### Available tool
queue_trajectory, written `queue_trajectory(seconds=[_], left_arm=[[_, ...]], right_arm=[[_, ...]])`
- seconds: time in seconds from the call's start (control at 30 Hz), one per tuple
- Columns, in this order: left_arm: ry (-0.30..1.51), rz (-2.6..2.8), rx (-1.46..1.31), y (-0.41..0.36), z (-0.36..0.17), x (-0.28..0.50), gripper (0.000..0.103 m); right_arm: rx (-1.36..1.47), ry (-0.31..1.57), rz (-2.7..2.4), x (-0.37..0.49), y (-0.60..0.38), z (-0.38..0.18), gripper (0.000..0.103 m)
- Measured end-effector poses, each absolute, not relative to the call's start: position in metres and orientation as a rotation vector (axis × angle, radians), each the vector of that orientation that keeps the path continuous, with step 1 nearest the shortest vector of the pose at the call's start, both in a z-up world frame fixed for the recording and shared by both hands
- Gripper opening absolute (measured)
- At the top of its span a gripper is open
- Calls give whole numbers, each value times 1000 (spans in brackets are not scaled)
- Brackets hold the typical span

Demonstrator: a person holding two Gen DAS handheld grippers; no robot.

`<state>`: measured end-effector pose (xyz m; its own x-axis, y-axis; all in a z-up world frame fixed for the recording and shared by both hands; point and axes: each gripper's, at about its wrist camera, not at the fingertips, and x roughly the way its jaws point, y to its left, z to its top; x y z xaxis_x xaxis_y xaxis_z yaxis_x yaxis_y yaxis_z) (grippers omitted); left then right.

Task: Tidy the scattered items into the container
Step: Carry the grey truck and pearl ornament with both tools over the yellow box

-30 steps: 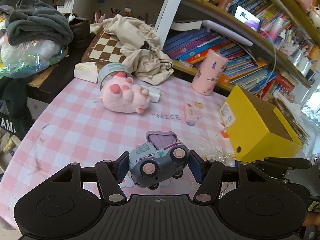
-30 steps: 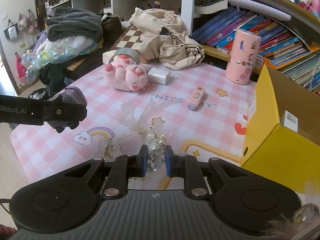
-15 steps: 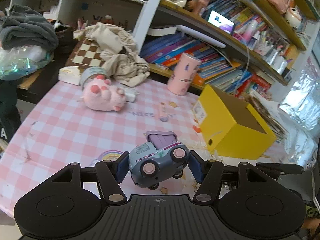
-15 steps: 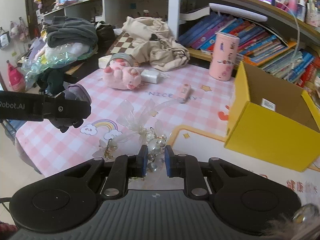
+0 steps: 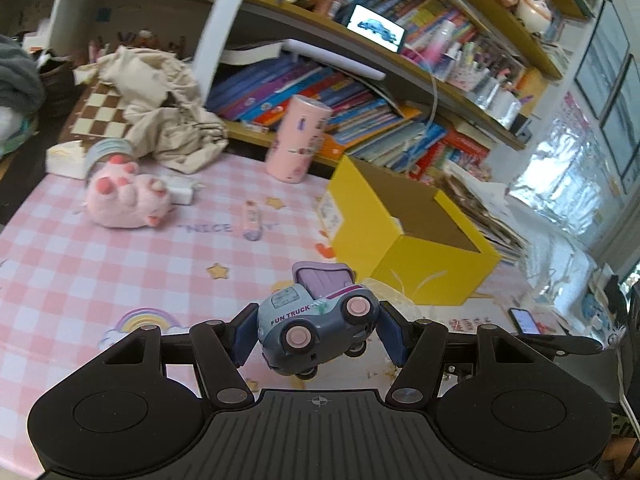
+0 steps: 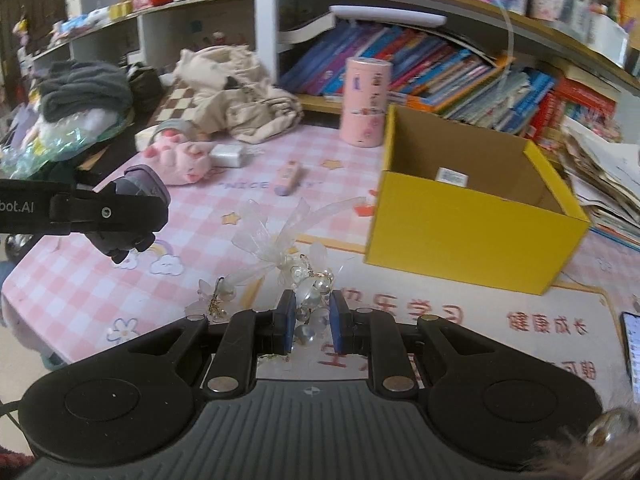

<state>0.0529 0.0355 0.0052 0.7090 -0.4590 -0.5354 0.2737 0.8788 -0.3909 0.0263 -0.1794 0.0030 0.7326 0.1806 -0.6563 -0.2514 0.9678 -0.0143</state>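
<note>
Background clutter I can see past the table

At the far left a beige cloth (image 6: 240, 92) lies over a checkerboard (image 5: 102, 114), with grey folded clothes (image 6: 86, 88) further left. Rows of books (image 6: 432, 68) fill the far shelf, and a phone (image 5: 525, 321) lies near right.

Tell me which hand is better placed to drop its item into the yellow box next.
Probably the right. The right gripper, shut on the beaded ribbon charm, has the yellow box close ahead; the left gripper, holding the toy truck, sits farther back.
</note>
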Motion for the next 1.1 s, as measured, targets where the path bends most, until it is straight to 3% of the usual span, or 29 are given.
queue_trajectory(seconds=[1.1], left_arm=[[503,-477,-243,-105,67,137,61]], right_arm=[[-41,508,207,100,-327,63,17]])
